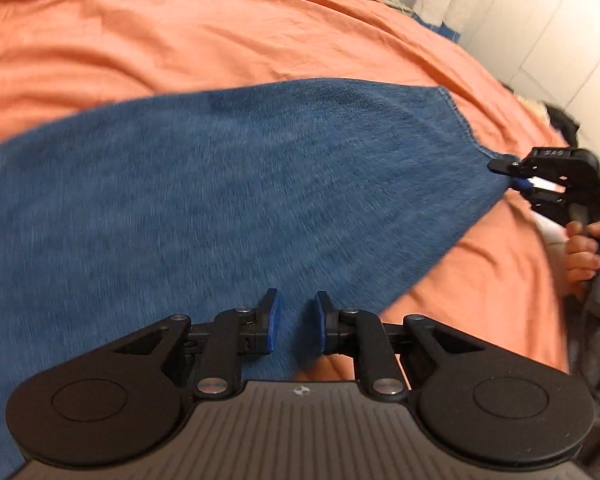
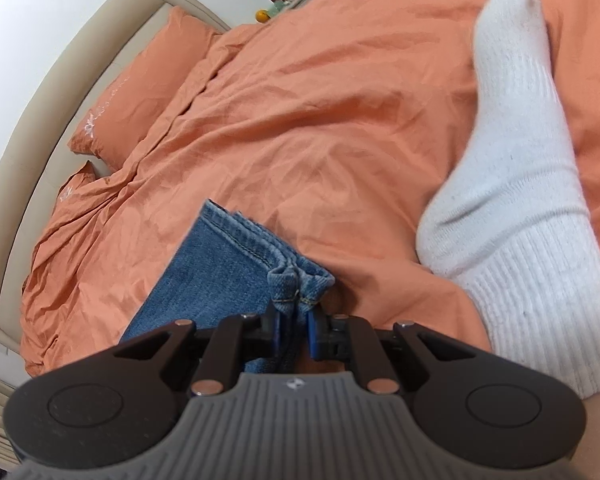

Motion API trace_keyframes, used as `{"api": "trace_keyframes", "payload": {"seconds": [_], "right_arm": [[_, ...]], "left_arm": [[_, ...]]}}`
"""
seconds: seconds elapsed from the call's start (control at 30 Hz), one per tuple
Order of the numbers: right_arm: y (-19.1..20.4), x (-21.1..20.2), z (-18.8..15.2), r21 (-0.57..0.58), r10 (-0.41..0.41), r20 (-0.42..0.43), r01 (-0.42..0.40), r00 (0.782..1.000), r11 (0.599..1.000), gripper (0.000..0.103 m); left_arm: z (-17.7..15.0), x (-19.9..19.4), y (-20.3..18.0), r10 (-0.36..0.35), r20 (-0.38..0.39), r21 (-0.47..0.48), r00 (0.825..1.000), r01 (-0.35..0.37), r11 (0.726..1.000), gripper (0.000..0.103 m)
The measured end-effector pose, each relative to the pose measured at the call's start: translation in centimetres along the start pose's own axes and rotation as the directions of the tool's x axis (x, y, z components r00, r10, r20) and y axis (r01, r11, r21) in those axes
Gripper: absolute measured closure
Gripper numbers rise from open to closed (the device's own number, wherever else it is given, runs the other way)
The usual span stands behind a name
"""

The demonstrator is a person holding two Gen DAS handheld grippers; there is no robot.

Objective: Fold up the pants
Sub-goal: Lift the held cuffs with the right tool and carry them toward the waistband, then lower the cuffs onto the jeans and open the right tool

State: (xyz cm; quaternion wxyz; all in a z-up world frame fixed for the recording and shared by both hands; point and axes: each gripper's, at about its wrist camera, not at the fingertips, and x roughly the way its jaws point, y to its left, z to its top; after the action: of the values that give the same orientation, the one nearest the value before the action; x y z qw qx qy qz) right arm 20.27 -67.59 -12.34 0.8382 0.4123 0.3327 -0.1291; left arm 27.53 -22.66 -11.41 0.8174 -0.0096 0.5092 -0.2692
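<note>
The blue denim pants (image 1: 220,184) lie spread flat across an orange bed cover (image 1: 180,32). Just above the near edge of the denim, my left gripper (image 1: 298,324) is open, its blue pads a narrow gap apart with only flat cloth visible behind them. At the right, my right gripper (image 1: 508,174) pinches the pants' pointed corner, with a person's hand (image 1: 584,256) on its handle. In the right wrist view, my right gripper (image 2: 294,320) is shut on the bunched, stitched hem of the pants (image 2: 212,272).
A person's foot in a white sock (image 2: 512,184) rests on the bed cover (image 2: 320,120) right of the hem. An orange pillow (image 2: 140,92) and a beige headboard (image 2: 60,80) lie far left. White cupboard doors (image 1: 540,20) stand beyond the bed.
</note>
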Motion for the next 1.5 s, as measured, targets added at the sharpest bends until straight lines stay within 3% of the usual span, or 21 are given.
{"api": "trace_keyframes", "payload": {"seconds": [0.13, 0.23, 0.47, 0.77, 0.97, 1.13, 1.27, 1.33, 1.43, 1.5], "right_arm": [[2.1, -1.5, 0.5, -0.071, 0.013, 0.040, -0.010, 0.999, 0.997, 0.096], [4.7, -3.4, 1.0, -0.103, 0.052, 0.078, -0.043, 0.996, 0.994, 0.097], [16.6, -8.2, 1.1, -0.377, 0.095, 0.138, -0.037, 0.986, 0.926, 0.097], [34.3, -13.7, -4.7, -0.649, 0.239, 0.122, -0.104, 0.963, 0.753, 0.098], [42.9, -12.7, -14.2, -0.778, 0.270, 0.021, -0.154, 0.963, 0.609, 0.097], [44.1, -8.1, -23.9, -0.778, 0.233, -0.143, -0.255, 0.962, 0.574, 0.098], [42.0, -3.2, -33.0, -0.778, 0.121, -0.307, -0.322, 0.944, 0.540, 0.097], [40.3, -1.4, -36.8, -0.784, 0.062, -0.361, -0.339, 0.931, 0.519, 0.097], [37.9, 0.1, -39.6, -0.802, 0.005, -0.389, -0.342, 0.921, 0.491, 0.093], [36.8, 0.4, -40.1, -0.795, 0.002, -0.411, -0.359, 0.912, 0.488, 0.084]], "left_arm": [[-1.1, -3.1, 0.5, -0.020, 0.024, -0.027, 1.000, 0.021, 0.999, 0.083], [-1.8, -7.3, 1.6, 0.008, 0.090, -0.027, 0.996, -0.006, 1.000, 0.083], [-2.6, -18.7, 6.3, 0.120, 0.233, -0.081, 0.965, -0.104, 0.991, 0.083], [-3.4, -32.5, 9.1, 0.272, 0.388, -0.115, 0.880, -0.247, 0.962, 0.083], [-4.4, -36.2, 12.0, 0.300, 0.406, -0.169, 0.863, -0.252, 0.953, 0.083], [-7.0, -33.8, 17.0, 0.253, 0.389, -0.276, 0.886, -0.149, 0.949, 0.082], [-9.4, -30.0, 21.3, 0.191, 0.324, -0.380, 0.927, -0.057, 0.923, 0.082], [-10.5, -28.6, 23.0, 0.166, 0.306, -0.416, 0.938, -0.025, 0.909, 0.082], [-11.6, -26.5, 24.8, 0.126, 0.291, -0.453, 0.948, 0.021, 0.891, 0.073], [-11.9, -25.3, 25.6, 0.091, 0.284, -0.476, 0.954, 0.058, 0.878, 0.067]]}}
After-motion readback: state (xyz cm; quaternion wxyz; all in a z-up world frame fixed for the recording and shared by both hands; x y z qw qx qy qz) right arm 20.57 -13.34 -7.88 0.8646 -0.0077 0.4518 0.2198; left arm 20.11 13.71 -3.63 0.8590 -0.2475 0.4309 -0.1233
